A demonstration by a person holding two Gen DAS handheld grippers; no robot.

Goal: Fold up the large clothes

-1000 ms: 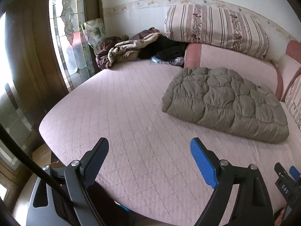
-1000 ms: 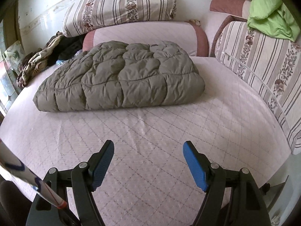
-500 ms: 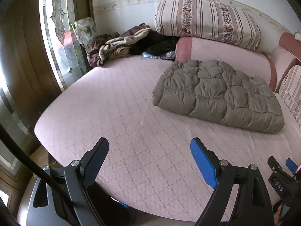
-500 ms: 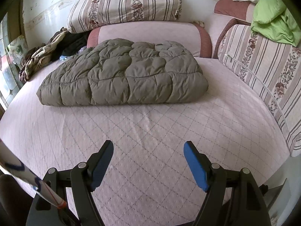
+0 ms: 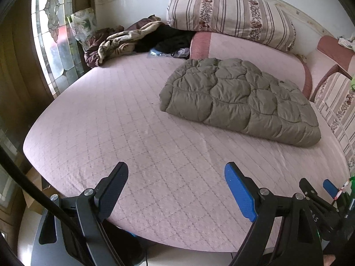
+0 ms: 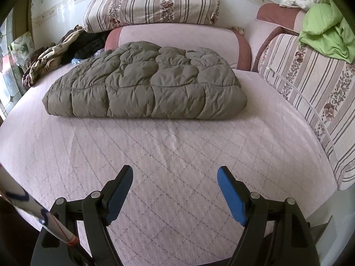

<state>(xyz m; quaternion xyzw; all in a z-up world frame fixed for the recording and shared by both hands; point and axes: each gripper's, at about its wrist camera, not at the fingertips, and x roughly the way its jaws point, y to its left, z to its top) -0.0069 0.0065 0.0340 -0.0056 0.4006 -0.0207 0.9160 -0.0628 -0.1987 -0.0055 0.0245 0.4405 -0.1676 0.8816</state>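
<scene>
The bed (image 6: 177,166) carries a pink quilted cover. An olive puffer coat (image 6: 150,88) lies folded toward the headboard side, below a striped pillow (image 6: 150,2). Crumpled clothes (image 5: 124,42) sit beside a stained-glass window (image 5: 53,33). The left gripper (image 5: 176,188) and right gripper (image 6: 175,190) stand wide, empty, well short of the coat.

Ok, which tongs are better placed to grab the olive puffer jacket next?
Right, probably. The right tongs face the olive puffer jacket head-on, its near edge straight ahead. From the left tongs it lies off to the right and farther. Both are open and empty.
</scene>
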